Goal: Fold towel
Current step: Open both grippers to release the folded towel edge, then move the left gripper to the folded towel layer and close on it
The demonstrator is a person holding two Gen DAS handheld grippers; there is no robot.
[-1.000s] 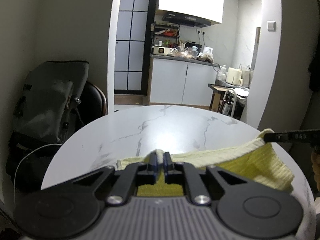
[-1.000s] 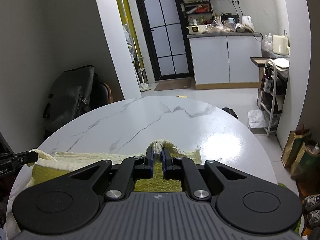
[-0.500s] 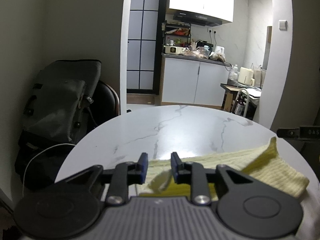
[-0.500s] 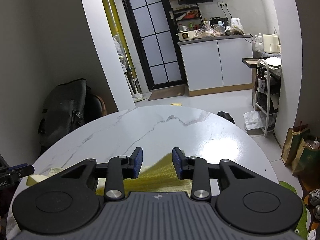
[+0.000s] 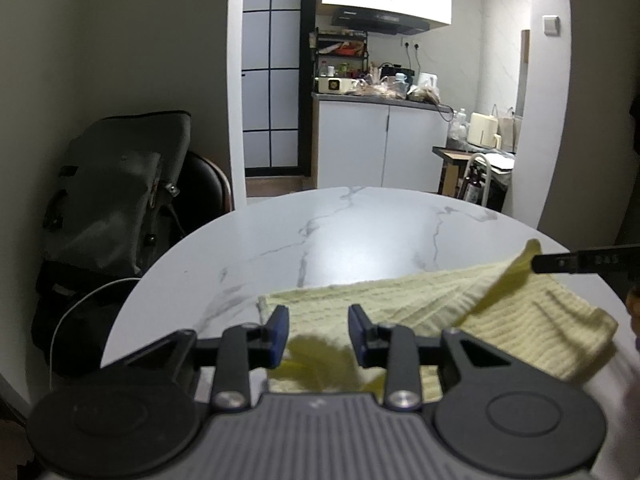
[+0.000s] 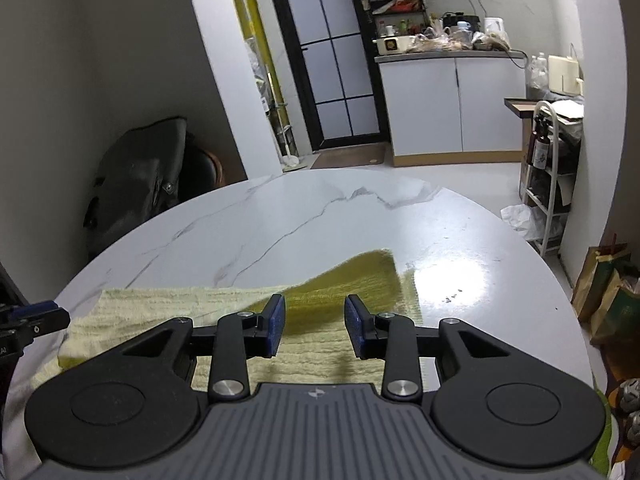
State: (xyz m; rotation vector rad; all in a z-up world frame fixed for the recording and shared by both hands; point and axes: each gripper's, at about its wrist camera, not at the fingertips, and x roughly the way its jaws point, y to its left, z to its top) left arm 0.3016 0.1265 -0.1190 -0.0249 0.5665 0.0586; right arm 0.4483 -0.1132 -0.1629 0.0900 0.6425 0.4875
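Both my hand-held grippers, left (image 5: 314, 330) and right (image 6: 314, 328), hang spread over the pale-yellow waffle-weave towel (image 6: 180, 312) on the round white marble table (image 6: 320, 220); its loose raised corner could flop crooked.

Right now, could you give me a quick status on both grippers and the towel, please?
Left gripper open, nothing held. Right gripper open, nothing held. Yellow towel lying on the marble table, right corner blurred. No obstruction seen.

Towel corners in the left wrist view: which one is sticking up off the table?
The far-right corner of the pale yellow knitted towel; it curls upward, while the left corner lies flat.
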